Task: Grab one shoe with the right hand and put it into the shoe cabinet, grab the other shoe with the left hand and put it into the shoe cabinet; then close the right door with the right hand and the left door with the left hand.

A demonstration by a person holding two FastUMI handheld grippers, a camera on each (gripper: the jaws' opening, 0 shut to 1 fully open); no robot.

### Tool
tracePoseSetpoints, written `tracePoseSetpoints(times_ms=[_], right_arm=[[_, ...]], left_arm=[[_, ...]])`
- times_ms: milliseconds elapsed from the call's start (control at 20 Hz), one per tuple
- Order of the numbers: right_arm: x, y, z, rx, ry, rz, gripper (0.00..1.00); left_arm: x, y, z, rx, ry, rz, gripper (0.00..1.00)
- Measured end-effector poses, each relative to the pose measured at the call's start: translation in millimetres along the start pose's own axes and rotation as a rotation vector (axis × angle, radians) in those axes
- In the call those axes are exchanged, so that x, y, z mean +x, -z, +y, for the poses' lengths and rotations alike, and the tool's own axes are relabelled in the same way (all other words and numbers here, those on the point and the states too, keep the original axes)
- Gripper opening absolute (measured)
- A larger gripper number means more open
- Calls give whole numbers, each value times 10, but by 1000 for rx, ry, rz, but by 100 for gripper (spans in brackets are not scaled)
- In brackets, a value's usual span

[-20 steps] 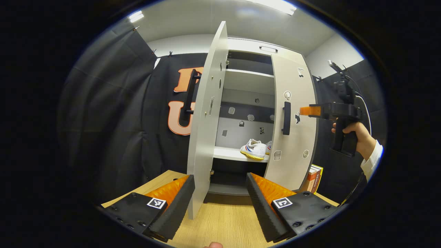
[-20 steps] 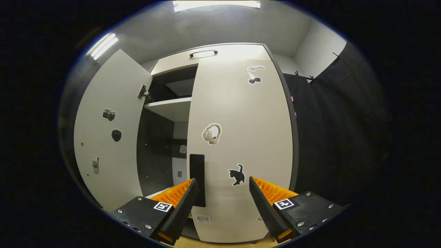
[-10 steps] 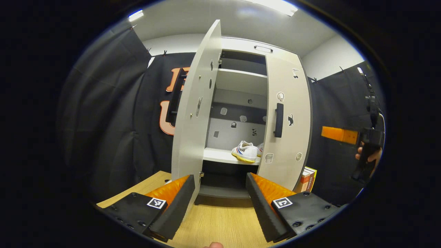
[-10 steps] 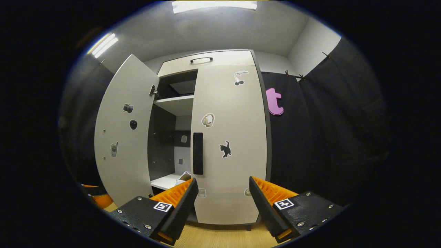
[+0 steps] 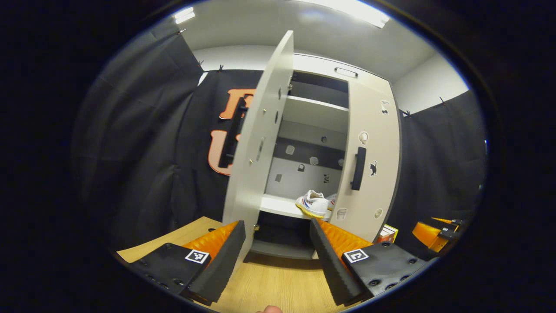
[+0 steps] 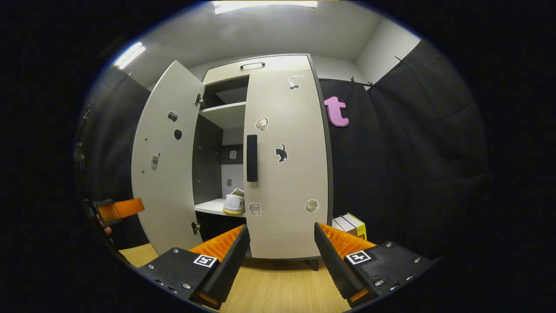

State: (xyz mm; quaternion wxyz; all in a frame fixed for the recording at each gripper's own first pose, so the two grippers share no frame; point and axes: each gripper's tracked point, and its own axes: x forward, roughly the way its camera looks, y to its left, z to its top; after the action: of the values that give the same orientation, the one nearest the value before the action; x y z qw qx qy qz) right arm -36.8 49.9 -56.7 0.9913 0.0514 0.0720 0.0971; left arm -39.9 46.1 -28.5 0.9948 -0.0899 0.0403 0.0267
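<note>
The shoe cabinet's left door [image 5: 256, 143] stands wide open, edge-on to my left gripper [image 5: 278, 256], which is open and empty in front of it. The right door [image 5: 369, 161] with its black handle [image 5: 358, 168] lies flat against the cabinet front. A white shoe [image 5: 312, 203] sits on the middle shelf, with a second shoe [image 5: 332, 201] half hidden behind the right door. In the right gripper view, my right gripper [image 6: 280, 256] is open and empty, set back from the right door [image 6: 286, 165]. One white shoe [image 6: 234, 202] shows through the gap beside the open left door [image 6: 167, 161].
The cabinet stands on a wooden tabletop [image 6: 278, 291]. A few books [image 6: 349, 224] stand at its right foot. Black cloth walls close in on both sides. The other gripper [image 6: 119, 209] hangs low at the far left of the right gripper view.
My right gripper has drawn back and dropped lower, away from the right door, which stays flat against the cabinet. The left gripper shifted only slightly; the left door is still open.
</note>
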Motion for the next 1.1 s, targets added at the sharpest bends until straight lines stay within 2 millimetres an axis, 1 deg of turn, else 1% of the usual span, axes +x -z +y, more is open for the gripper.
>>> tracePoseSetpoints(times_ms=[100,200,300,350,400,450,500,550,600,650,700,750,800,850,900,1100], right_arm=[[-46,35,5,-24,-1,0,92],[-74,58,36,-29,-11,6,92],[-87,41,75,-19,-26,3,92],[-95,34,97,-18,-32,2,92],[-106,23,96,-17,-33,-3,92],[-108,14,98,-14,-34,-6,92],[-118,13,112,-11,-37,-6,92],[-118,22,120,-9,-37,-4,92],[-119,21,106,-9,-36,-4,92],[-126,12,102,-7,-35,-4,92],[-127,14,84,-7,-30,-4,92],[-123,17,60,-6,-24,-5,92],[-120,26,48,-5,-20,0,92],[-120,30,41,-2,-18,3,92],[-119,18,51,4,-19,1,92],[-122,23,87,4,-32,-3,92]], left_arm=[[64,-304,337,0,-60,-34,96],[158,-552,618,-24,-101,-53,96],[302,-757,899,-39,-140,-73,96],[411,-857,1007,-31,-150,-89,94],[538,-938,1089,-17,-152,-103,99],[671,-949,1176,-4,-162,-98,96],[783,-965,1245,2,-173,-98,100],[881,-985,1270,0,-173,-102,96],[961,-988,1265,-6,-166,-98,96],[978,-1001,1304,5,-173,-108,99],[981,-993,1307,16,-174,-109,100],[984,-1003,1297,16,-175,-119,94],[981,-1008,1283,15,-173,-127,96],[984,-1018,1269,15,-166,-131,94],[995,-1015,1252,18,-163,-128,96],[973,-1029,1161,66,-142,-130,96]])
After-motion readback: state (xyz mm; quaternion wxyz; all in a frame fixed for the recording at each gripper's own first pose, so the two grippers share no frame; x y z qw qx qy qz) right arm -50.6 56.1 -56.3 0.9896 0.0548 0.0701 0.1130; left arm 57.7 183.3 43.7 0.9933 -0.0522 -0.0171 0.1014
